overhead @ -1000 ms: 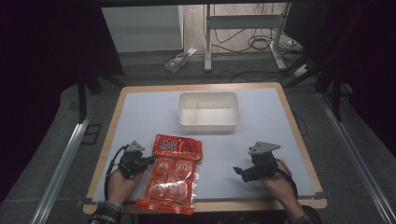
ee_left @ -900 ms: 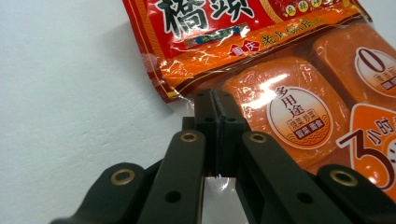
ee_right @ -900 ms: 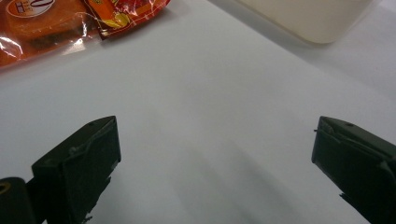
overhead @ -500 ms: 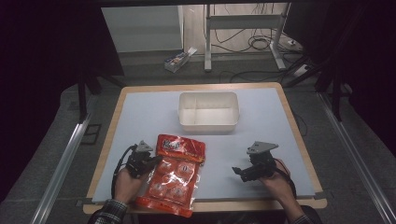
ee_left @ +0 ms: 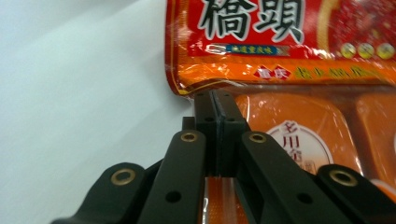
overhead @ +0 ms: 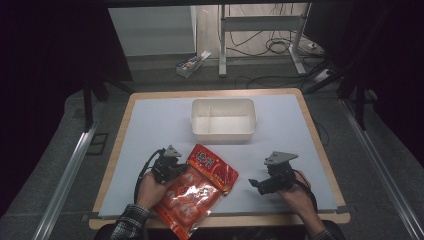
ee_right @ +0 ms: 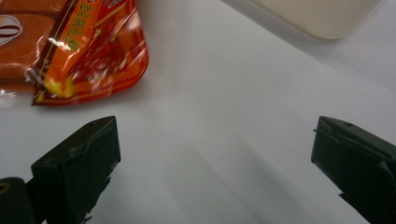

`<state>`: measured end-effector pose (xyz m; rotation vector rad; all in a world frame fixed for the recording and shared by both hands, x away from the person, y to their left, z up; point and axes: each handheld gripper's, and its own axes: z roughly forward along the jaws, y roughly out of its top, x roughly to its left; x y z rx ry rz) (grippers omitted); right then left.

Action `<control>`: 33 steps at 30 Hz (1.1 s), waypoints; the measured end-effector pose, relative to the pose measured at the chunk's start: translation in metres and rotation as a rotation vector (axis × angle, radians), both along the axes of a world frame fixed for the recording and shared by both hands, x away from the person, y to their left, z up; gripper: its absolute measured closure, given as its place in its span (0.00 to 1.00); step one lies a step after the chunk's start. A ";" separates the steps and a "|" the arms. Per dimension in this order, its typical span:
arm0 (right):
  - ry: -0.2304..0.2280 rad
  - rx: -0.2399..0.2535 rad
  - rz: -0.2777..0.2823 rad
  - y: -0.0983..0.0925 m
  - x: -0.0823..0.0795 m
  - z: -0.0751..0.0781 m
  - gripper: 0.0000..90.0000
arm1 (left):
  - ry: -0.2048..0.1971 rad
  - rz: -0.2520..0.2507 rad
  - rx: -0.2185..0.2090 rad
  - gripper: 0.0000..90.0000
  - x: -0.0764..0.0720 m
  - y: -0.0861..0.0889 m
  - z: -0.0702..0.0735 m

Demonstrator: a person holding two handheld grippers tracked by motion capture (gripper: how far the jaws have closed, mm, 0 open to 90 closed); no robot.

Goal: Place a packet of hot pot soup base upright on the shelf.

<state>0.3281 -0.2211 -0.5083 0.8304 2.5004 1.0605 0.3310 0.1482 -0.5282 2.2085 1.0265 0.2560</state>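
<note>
Left gripper (overhead: 169, 169) clamped on the edge of a glossy red-and-orange plastic snack bag (overhead: 199, 188); right gripper (overhead: 267, 183) wide open, holding nothing.

The bag lies flat at the near edge of the pale blue table mat (overhead: 150, 125), between the two grippers — its clear window shows round orange packets, and bold black characters cross its red top band. Farther back stands a white rectangular plastic bin (overhead: 223, 119) with two compartments — beyond the table, grey floor and cables.

place: lab | cues: metal frame legs (overhead: 222, 37), floor cables (overhead: 270, 47)
</note>
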 end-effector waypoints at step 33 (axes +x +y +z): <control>0.087 0.078 0.048 0.022 -0.002 0.000 0.03 | -0.123 0.099 -0.025 0.21 -0.032 0.040 0.014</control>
